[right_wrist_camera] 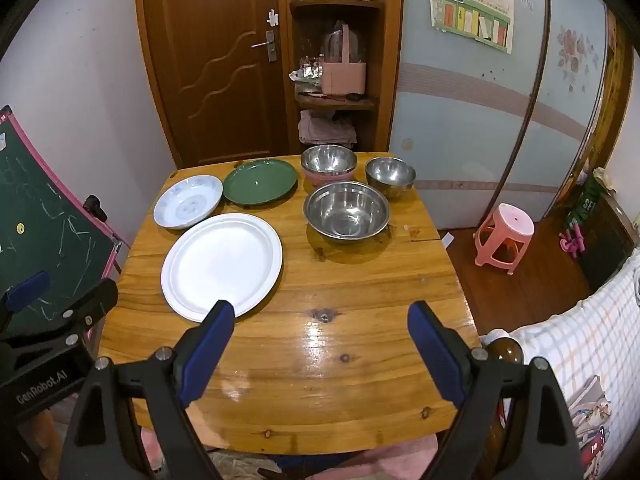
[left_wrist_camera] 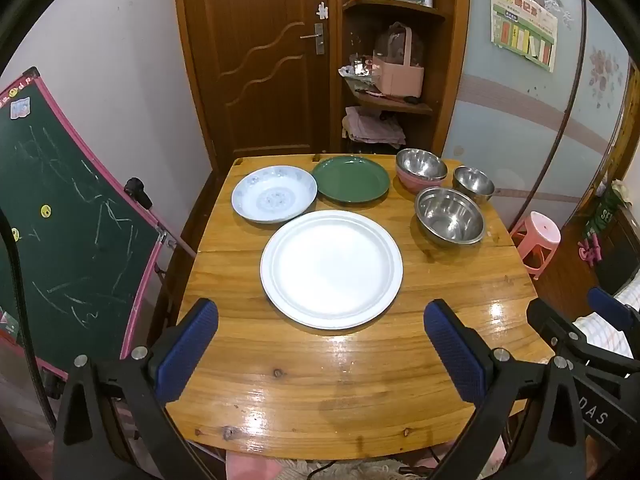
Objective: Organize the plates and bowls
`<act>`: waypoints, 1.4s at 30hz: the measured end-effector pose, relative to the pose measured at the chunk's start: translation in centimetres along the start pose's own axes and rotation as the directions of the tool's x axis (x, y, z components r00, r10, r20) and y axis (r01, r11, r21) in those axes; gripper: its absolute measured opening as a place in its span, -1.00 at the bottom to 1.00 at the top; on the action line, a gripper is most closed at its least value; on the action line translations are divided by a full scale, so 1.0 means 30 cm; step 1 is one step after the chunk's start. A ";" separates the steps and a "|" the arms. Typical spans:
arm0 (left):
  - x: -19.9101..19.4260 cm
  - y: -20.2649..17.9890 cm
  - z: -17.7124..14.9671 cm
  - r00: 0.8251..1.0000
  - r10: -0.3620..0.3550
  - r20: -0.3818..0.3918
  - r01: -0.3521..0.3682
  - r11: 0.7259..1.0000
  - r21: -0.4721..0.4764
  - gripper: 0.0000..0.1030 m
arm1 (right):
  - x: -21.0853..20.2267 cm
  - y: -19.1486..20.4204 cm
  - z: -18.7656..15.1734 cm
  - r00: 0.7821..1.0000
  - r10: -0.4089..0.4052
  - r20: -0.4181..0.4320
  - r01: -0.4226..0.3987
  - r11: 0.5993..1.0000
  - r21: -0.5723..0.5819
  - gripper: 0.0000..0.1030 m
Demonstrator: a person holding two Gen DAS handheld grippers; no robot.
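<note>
A large white plate (left_wrist_camera: 331,268) (right_wrist_camera: 222,264) lies mid-table. Behind it are a blue-patterned white plate (left_wrist_camera: 274,199) (right_wrist_camera: 188,202) and a green plate (left_wrist_camera: 351,179) (right_wrist_camera: 260,182). To the right stand three steel bowls: a large one (left_wrist_camera: 450,215) (right_wrist_camera: 346,210), a small one (left_wrist_camera: 473,184) (right_wrist_camera: 390,176), and one nested in a pink bowl (left_wrist_camera: 421,170) (right_wrist_camera: 329,165). My left gripper (left_wrist_camera: 320,340) is open and empty, just short of the white plate. My right gripper (right_wrist_camera: 321,332) is open and empty over the table's near part, right of the white plate.
The wooden table (left_wrist_camera: 360,400) (right_wrist_camera: 340,380) has a near edge below the fingers. A green chalkboard (left_wrist_camera: 60,220) leans at the left. A pink stool (right_wrist_camera: 505,234) stands on the floor at the right. A door and shelves are behind the table.
</note>
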State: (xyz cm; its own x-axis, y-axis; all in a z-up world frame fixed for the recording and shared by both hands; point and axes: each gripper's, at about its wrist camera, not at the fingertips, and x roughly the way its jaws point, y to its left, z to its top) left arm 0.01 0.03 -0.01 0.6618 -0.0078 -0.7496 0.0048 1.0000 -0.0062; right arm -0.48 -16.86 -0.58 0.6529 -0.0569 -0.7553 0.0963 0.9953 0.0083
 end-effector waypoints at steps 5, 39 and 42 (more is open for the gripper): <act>-0.002 0.000 0.001 1.000 0.004 -0.001 -0.004 1.000 0.005 0.98 | 0.006 0.001 -0.003 1.000 -0.004 -0.004 0.004 1.000 -0.002 0.73; 0.016 -0.018 -0.061 1.000 0.008 -0.010 -0.008 1.000 0.008 0.98 | 0.017 0.005 -0.003 1.000 0.004 -0.015 -0.004 1.000 0.003 0.73; 0.018 -0.016 -0.055 1.000 0.009 -0.010 -0.008 1.000 0.007 0.98 | 0.023 0.008 -0.008 1.000 0.005 -0.016 -0.005 1.000 0.003 0.73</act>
State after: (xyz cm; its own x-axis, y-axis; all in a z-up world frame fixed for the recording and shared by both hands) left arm -0.87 -0.45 -1.50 0.6546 0.0007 -0.7560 0.0048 1.0000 0.0051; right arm -0.19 -16.64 -1.27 0.6413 -0.0509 -0.7656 0.0952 0.9954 0.0137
